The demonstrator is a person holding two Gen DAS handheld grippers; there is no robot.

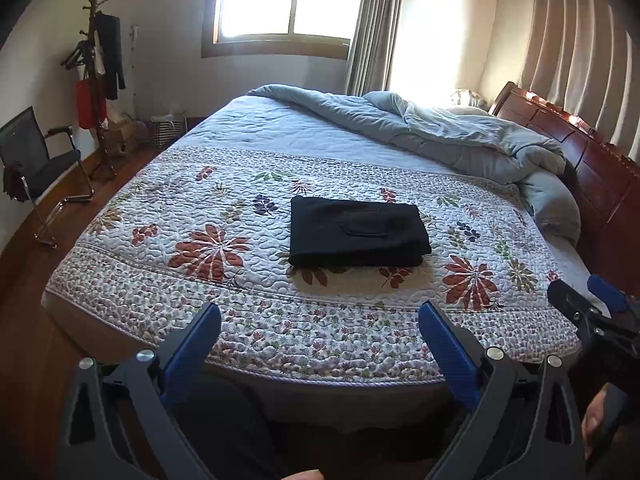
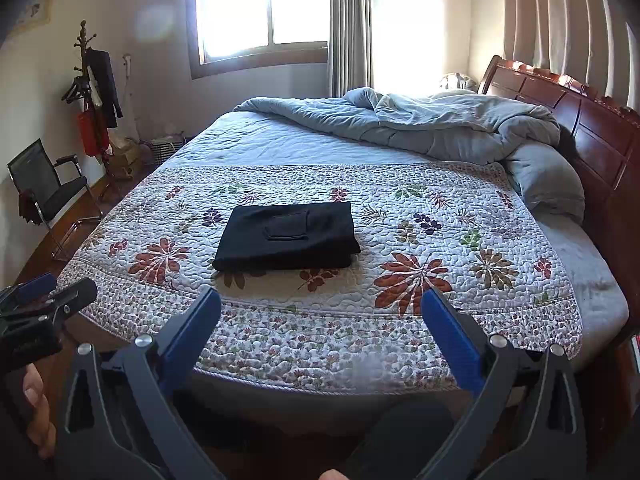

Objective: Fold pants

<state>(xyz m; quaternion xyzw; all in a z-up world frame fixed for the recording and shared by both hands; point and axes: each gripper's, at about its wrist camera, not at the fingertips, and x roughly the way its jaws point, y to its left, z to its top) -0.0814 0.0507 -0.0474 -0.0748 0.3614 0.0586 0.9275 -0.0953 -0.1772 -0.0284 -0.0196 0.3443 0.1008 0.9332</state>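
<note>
The left gripper [image 1: 320, 320] has its blue-padded jaws spread wide with nothing between them, and it hangs off the near edge of the bed, above the floor and the person's legs. The right gripper [image 2: 320, 312] is the same: jaws far apart, empty, held back from the near edge.

Straight ahead of both, and well apart from either, lie the black pants [image 1: 356, 236], already folded into a compact rectangular stack on the floral quilt [image 1: 160, 272]. The stack's long axis runs left to right across the bed, its thick folded edge facing the near side, and a back pocket shows on top. In the left wrist view the stack sits slightly right of the jaw midline; in the right wrist view the pants [image 2: 288, 236] sit slightly left of it. So the bundle lies between the two grippers, about equally far from each; neither arm is clearly nearer.

Each gripper points forward and a little down over the bed, roughly level with its partner, which shows at the edge of the other's view.

From how the stack lies, the folding looks finished or nearly so; any further fold would need both grippers to reach forward to the stack's left and right ends.

Beyond the quilt, a rumpled grey-blue duvet [image 1: 460, 132] is heaped along the far right, toward the wooden headboard [image 1: 580, 140].
</note>
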